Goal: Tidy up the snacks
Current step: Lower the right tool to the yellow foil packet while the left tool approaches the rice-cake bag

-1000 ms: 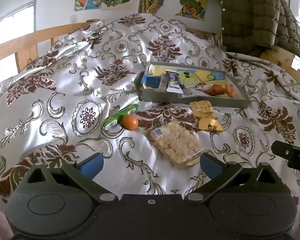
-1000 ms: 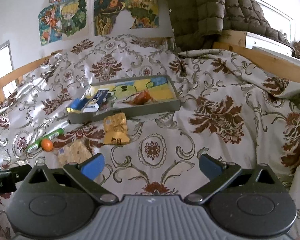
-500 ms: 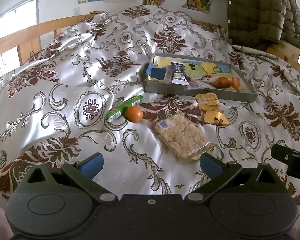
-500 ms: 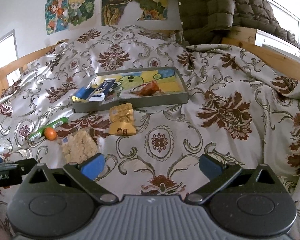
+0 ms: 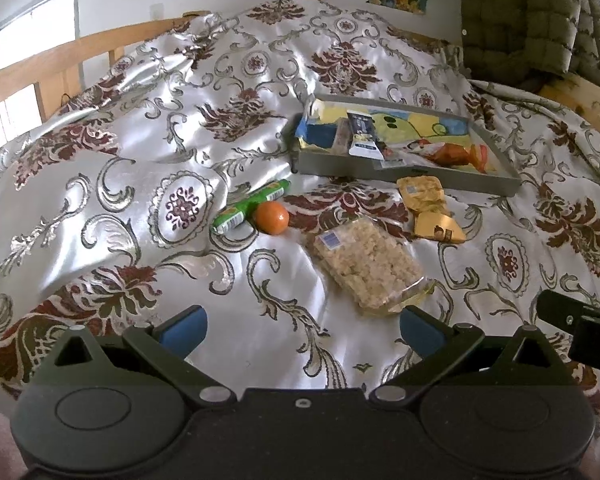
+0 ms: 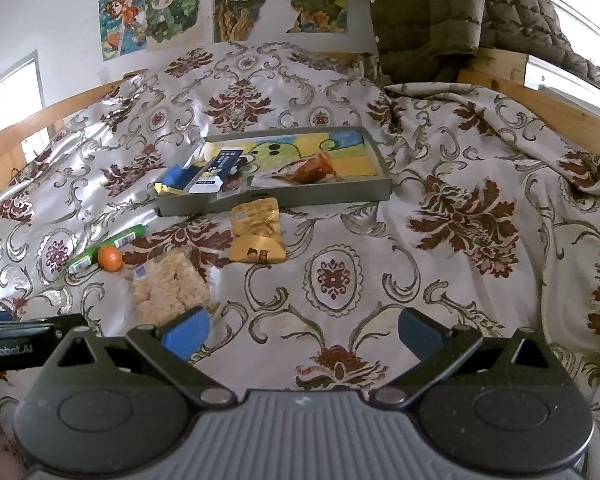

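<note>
Basically both grippers, left gripper and right gripper, were spread empty; rice-crisp pack sat just ahead of the left fingers, best pinched across its short sides.

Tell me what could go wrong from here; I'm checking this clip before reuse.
1. The orange is round and sits on a rumpled, slippery-looking quilt; a nudge may roll it.
2. The rice cake pack looks brittle and may crack if the left tongs squeeze it.
3. The tray lies on soft bedding and may tip under added weight.
</note>
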A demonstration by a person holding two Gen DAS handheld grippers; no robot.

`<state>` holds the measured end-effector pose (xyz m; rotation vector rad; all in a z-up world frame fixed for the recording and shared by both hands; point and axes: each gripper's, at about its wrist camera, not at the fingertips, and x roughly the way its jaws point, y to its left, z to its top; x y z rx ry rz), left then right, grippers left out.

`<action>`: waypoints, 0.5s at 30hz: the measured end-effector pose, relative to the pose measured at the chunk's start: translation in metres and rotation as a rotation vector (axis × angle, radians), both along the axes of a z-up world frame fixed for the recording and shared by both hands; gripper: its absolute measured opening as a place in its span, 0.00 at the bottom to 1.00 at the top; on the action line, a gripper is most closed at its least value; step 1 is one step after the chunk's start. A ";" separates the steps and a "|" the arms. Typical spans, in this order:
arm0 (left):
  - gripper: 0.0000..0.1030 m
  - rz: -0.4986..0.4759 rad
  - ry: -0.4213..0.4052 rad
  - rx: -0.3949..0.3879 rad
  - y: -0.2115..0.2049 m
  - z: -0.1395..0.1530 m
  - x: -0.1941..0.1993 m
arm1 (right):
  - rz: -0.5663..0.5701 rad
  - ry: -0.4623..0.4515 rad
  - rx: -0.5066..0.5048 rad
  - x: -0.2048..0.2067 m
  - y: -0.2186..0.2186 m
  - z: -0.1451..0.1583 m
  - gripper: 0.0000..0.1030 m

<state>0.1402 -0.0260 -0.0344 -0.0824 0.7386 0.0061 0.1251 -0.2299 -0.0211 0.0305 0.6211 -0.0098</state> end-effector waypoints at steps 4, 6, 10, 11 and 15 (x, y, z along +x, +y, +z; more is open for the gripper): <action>0.99 -0.002 0.015 0.002 -0.001 -0.003 0.004 | 0.000 0.019 0.007 0.004 0.000 -0.002 1.00; 0.99 -0.002 0.023 0.000 -0.002 -0.004 0.006 | 0.000 0.032 0.006 0.006 0.001 -0.003 1.00; 0.99 -0.015 0.054 -0.024 0.000 -0.006 0.013 | 0.021 0.068 0.026 0.012 -0.001 -0.006 1.00; 0.99 -0.027 0.062 -0.031 0.001 -0.007 0.017 | 0.031 0.080 0.031 0.014 -0.002 -0.007 1.00; 0.99 -0.068 0.087 -0.023 0.003 -0.007 0.035 | 0.061 0.100 0.026 0.025 -0.006 -0.005 1.00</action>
